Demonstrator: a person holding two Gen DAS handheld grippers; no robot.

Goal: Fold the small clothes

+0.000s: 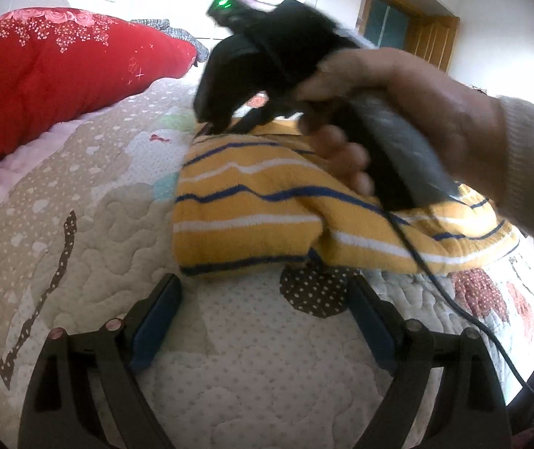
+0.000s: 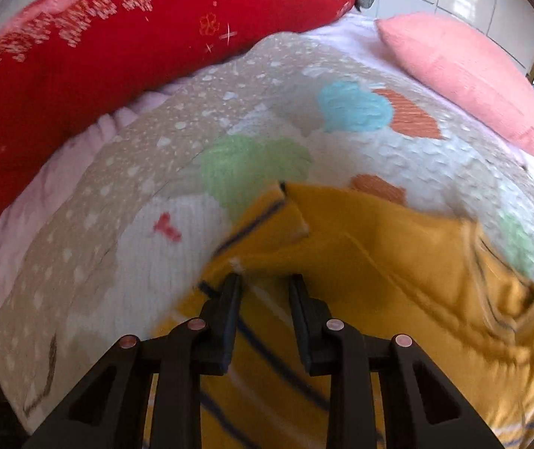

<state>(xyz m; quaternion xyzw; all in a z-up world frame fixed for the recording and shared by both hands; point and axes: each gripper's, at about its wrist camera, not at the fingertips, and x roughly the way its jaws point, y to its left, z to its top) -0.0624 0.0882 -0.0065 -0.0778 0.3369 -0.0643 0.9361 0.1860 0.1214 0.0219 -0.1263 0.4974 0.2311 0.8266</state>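
A small yellow garment with blue and white stripes (image 1: pixel 252 217) lies partly folded on the quilted bed cover (image 1: pixel 98 187). My left gripper (image 1: pixel 265 292) is open, just in front of the garment's near edge and not touching it. The right gripper (image 1: pixel 222 119), held by a hand, reaches over the garment's far edge. In the right wrist view the right gripper (image 2: pixel 265 280) is open with a narrow gap, low over the yellow garment (image 2: pixel 379 273); nothing is clearly held between its fingers.
A red floral quilt (image 1: pixel 50 75) is piled at the left and also shows in the right wrist view (image 2: pixel 98 45). A pink pillow (image 2: pixel 465 75) lies at the far right. A black cable (image 1: pixel 454 299) trails from the right gripper across the garment.
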